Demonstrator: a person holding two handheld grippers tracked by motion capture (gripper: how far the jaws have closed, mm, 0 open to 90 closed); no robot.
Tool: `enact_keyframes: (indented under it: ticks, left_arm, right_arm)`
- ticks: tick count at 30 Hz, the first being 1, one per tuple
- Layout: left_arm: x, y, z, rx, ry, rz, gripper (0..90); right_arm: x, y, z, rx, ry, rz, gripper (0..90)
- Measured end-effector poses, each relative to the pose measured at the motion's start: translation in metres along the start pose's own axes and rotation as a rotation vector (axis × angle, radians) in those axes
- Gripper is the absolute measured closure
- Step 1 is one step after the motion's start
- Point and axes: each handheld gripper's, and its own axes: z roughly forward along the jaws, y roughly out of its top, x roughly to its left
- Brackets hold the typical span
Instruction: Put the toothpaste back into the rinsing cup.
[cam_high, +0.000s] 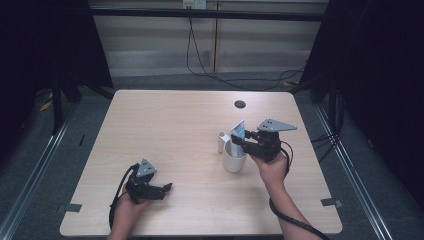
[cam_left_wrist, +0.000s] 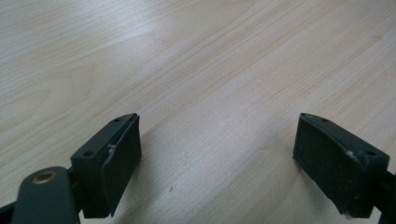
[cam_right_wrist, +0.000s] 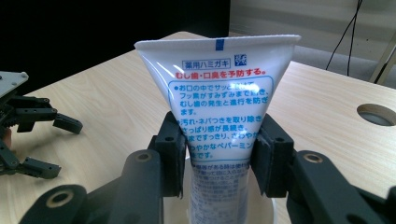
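Pale wooden table (cam_high: 175, 130) under dim light, dark curtains to either side, grey floor and a beige wall with trailing black cables along the top of the high view. Round dark grommet hole (cam_high: 240, 104) in the upper centre of the tabletop, well apart from everything else.

Right of centre: white cup (cam_high: 234, 159) standing upright, a small white tube-like object (cam_high: 222, 141) just beside its upper left rim, too small to identify. White toothpaste tube (cam_right_wrist: 219, 112) with blue and red print, crimped end up, lower end down inside the cup and cut off at the bottom edge of the right gripper view. Right gripper (cam_right_wrist: 218, 158) clamped on the tube's middle, pads pressing both sides; cup rim mostly hidden behind the jaws there.

Lower left of the high view: left gripper (cam_high: 167, 187) lying low over the table, well apart from the cup. Jaws spread wide in the left gripper view (cam_left_wrist: 217, 163), bare wood between them.
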Motion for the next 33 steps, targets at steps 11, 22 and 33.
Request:
enact_keyframes:
  ticks: [11,22,33]
  left_arm:
    - [0.0001,0.0000,0.0000,0.000,0.001,0.002,15.0]
    - [0.0000,0.0000,0.0000,0.000,0.000,0.000,15.0]
    - [0.0000,0.0000,0.0000,0.000,0.000,0.000,15.0]
  right_arm:
    - [-0.0006,-0.0057,0.0015,0.008,-0.007,0.004,59.6]
    - [-0.0017,-0.0077,0.0014,0.015,-0.010,0.004,59.3]
    - [0.0002,-0.0101,0.0036,0.020,-0.004,-0.007,59.2]
